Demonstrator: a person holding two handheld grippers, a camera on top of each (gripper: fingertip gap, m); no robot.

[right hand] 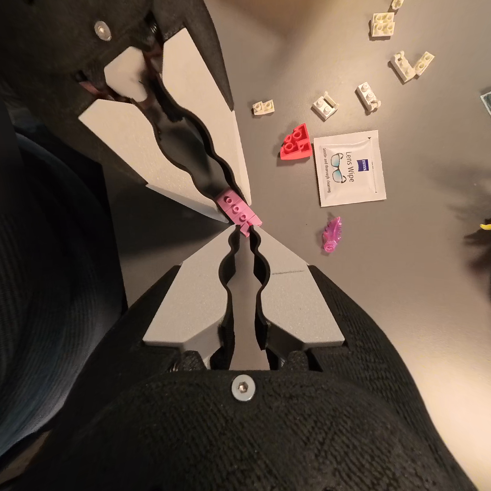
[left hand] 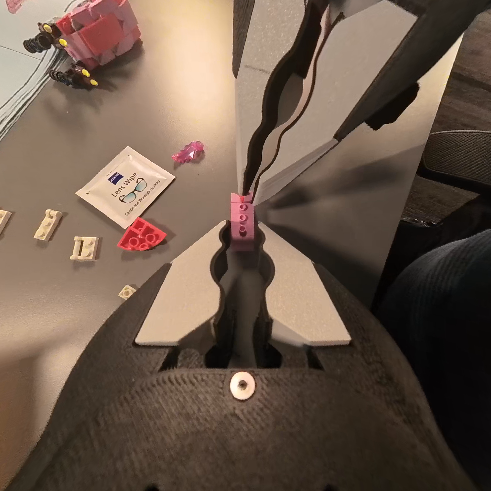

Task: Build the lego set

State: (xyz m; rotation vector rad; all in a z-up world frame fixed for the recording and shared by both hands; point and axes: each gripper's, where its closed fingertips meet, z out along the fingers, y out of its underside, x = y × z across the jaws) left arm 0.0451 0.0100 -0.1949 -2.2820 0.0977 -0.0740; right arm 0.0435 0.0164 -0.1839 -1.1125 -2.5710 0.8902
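Left wrist view, left hand-held gripper (left hand: 241,233) clamping pink brick stack (left hand: 241,221), right hand-held gripper (right hand: 245,232) pinching its end tip-to-tip

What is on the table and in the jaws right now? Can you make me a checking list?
Surface: grey table, bare between the scattered pieces.
Job's things: a pink brick stack with three studs showing, held in the air between the two grippers.
Clutter: white wipe packet, red curved brick, clear pink feather piece, cream plates, a pink and red brick model with dark stubs.
Grippers: left gripper shut on the stack's near end; right gripper pinching a small pink and red piece at the stack's other end.
Cables: nothing seen.
Surroundings: a dark chair and a person's dark clothing beside the table.
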